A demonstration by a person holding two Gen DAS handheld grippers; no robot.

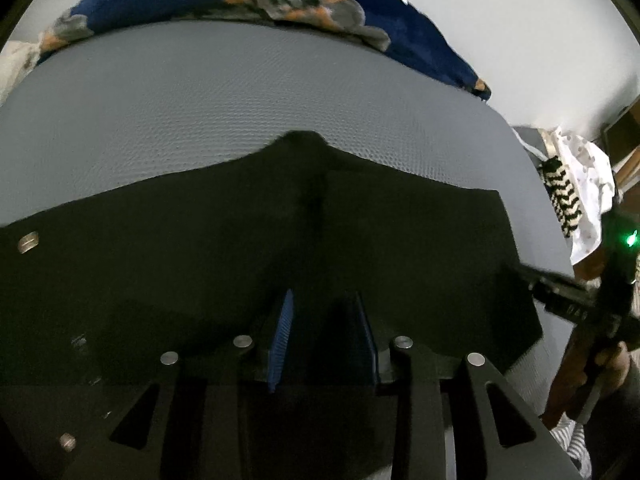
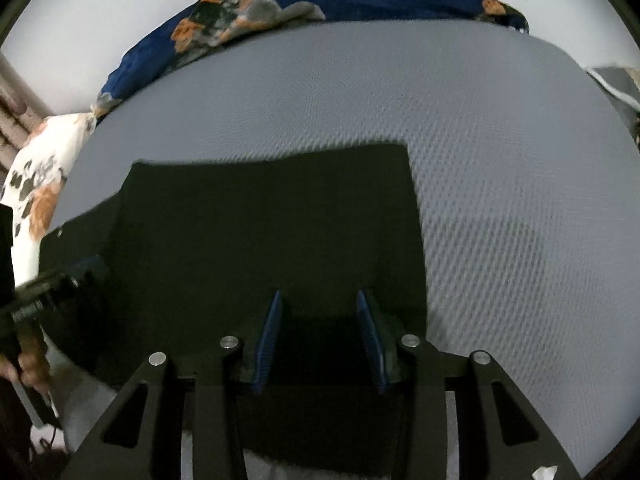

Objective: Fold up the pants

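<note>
Black matte cloth pants (image 1: pixel 240 240) flat on grey textured mat (image 1: pixel 200 100), long axis left-right; left gripper (image 1: pixel 324 344) and right gripper (image 2: pixel 318 340) parted above fabric, gripping nothing.

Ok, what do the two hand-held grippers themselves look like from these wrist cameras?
Both match: the left hand-held gripper and the right hand-held gripper have black angular frames with triangular cutouts, round silver pins and ribbed blue pads. In the left view, the right one's body shows a green light.
</note>
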